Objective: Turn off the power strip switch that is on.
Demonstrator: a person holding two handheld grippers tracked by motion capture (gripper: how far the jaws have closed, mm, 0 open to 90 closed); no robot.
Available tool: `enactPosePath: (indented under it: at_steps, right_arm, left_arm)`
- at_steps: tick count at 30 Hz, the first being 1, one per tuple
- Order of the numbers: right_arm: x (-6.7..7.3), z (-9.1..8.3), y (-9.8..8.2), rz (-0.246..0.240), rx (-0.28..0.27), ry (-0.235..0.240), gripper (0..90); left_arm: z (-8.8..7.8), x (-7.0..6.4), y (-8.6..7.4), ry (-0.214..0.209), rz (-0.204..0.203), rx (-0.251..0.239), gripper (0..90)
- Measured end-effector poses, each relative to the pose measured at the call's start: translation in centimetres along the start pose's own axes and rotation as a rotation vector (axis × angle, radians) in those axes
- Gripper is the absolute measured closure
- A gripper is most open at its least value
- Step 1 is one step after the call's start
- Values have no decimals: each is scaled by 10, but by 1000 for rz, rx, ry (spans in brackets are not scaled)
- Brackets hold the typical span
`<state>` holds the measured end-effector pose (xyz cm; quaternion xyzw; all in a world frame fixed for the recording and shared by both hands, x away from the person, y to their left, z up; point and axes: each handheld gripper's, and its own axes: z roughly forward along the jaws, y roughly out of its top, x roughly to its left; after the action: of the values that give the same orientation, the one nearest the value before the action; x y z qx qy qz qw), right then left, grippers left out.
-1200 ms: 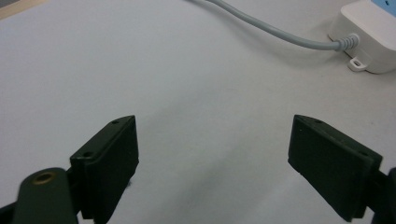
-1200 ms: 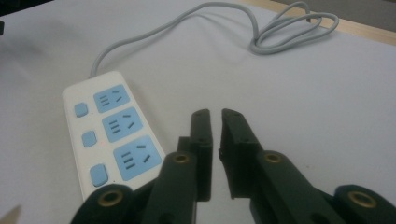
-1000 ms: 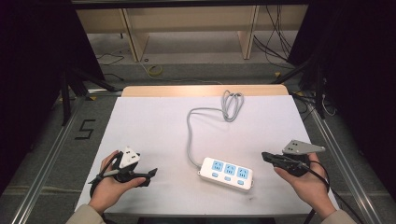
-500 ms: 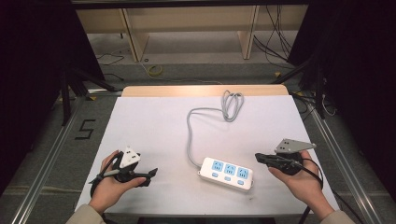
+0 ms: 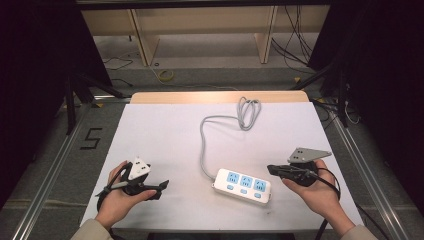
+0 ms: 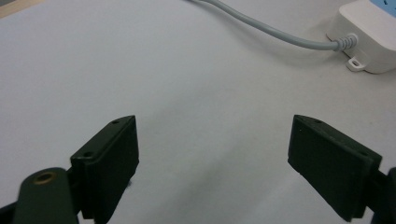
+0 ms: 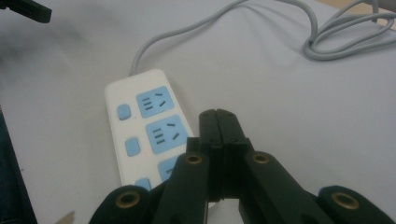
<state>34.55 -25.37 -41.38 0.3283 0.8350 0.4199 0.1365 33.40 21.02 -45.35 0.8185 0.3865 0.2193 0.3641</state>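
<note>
the power strip [image 5: 242, 185] is a smooth white plastic block with rounded corners, three pale blue socket faces in a row and small blue buttons beside them. it lies flat on the matte white table sheet [image 5: 165, 135], near the front edge, between my two hands. its grey rubbery cable [image 5: 202, 145] leaves the strip's left end, runs away across the sheet and ends in a loose coil [image 5: 248, 110] near the far wooden edge.

my right gripper [image 7: 218, 122] has its two black jaws pressed flat together with nothing between them. it hovers just beside the strip's right end without touching it; in the right gripper view the closed tips sit over the near sockets. my left gripper [image 6: 212, 154] has its jaws spread wide, empty, above bare sheet, with the strip's cable end well ahead of it.

compared with a second ago, my right hand [image 5: 312, 192] has edged a little nearer to the strip. my left hand [image 5: 120, 197] and the strip are where they were.
</note>
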Motion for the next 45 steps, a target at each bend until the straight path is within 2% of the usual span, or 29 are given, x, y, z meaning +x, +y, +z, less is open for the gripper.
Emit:
enactPosePath:
  at_steps: [7, 16, 36, 45]
  right_arm:
    - [3, 5, 5, 7, 13, 26, 900]
    - [10, 16, 14, -17, 45, 63, 900]
    - [31, 45, 26, -76, 165, 156, 900]
    - [36, 52, 27, -81, 211, 170, 900]
  left_arm:
    - [0, 0, 0, 0, 0, 0, 159]
    - [0, 0, 0, -2, 0, -2, 159]
    - [0, 0, 0, -2, 4, 0, 159]
    - [0, -1, 0, -1, 7, 0, 159]
